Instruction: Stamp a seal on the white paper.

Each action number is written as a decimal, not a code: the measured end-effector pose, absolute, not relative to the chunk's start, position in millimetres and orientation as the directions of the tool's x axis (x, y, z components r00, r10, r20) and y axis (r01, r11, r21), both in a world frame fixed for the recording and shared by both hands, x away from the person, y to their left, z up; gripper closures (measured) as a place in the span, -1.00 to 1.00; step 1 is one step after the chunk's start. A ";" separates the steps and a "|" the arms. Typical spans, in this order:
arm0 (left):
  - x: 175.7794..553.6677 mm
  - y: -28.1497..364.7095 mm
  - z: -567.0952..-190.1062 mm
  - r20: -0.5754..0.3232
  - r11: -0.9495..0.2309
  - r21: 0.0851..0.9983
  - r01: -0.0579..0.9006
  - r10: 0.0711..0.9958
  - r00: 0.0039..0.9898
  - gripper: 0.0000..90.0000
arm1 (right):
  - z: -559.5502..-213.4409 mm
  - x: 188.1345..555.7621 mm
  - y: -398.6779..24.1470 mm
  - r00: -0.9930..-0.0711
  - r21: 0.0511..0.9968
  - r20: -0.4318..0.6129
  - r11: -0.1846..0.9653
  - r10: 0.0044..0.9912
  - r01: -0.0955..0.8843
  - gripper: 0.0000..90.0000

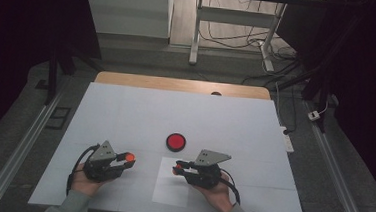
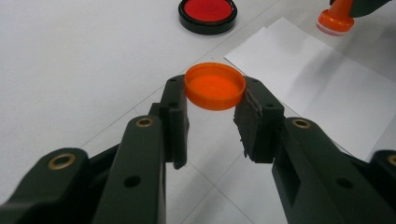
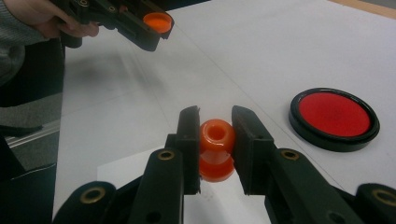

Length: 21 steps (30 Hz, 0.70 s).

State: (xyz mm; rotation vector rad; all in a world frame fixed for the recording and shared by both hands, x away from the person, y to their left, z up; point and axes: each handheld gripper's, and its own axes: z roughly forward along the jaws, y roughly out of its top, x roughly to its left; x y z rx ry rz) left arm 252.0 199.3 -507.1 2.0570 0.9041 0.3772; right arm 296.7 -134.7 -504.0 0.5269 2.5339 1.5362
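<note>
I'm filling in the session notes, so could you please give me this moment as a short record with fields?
left gripper: shut on the orange cap, held open side up above the table
right gripper: shut on the orange stamp, above the paper
ink pad: round, black rim, red centre, open, on the table beyond the two grippers
paper: white sheet lying flat under the right gripper
table: covered in white
cap and stamp: apart, one in each gripper

Both hands low over the table, left gripper (image 1: 128, 158) and right gripper (image 1: 176, 168) clamped.
</note>
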 end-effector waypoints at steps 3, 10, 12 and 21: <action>252.0 199.2 -507.1 -0.055 -0.390 0.794 0.465 0.717 0.695 0.45 | -505.3 296.1 -133.4 -0.931 0.878 0.063 0.423 0.360 0.224 0.61; 251.9 199.1 -507.1 -0.055 -0.391 0.794 0.466 0.716 0.695 0.45 | -509.5 295.6 -130.9 -0.934 0.867 0.049 0.449 0.355 0.216 0.61; 251.8 198.9 -507.2 -0.056 -0.391 0.793 0.467 0.717 0.695 0.45 | -511.2 295.3 -130.0 -0.934 0.864 0.045 0.456 0.354 0.214 0.61; 251.9 198.5 -507.3 -0.055 -0.394 0.792 0.466 0.715 0.697 0.45 | -517.5 293.9 -124.6 -0.938 0.845 0.019 0.497 0.345 0.199 0.61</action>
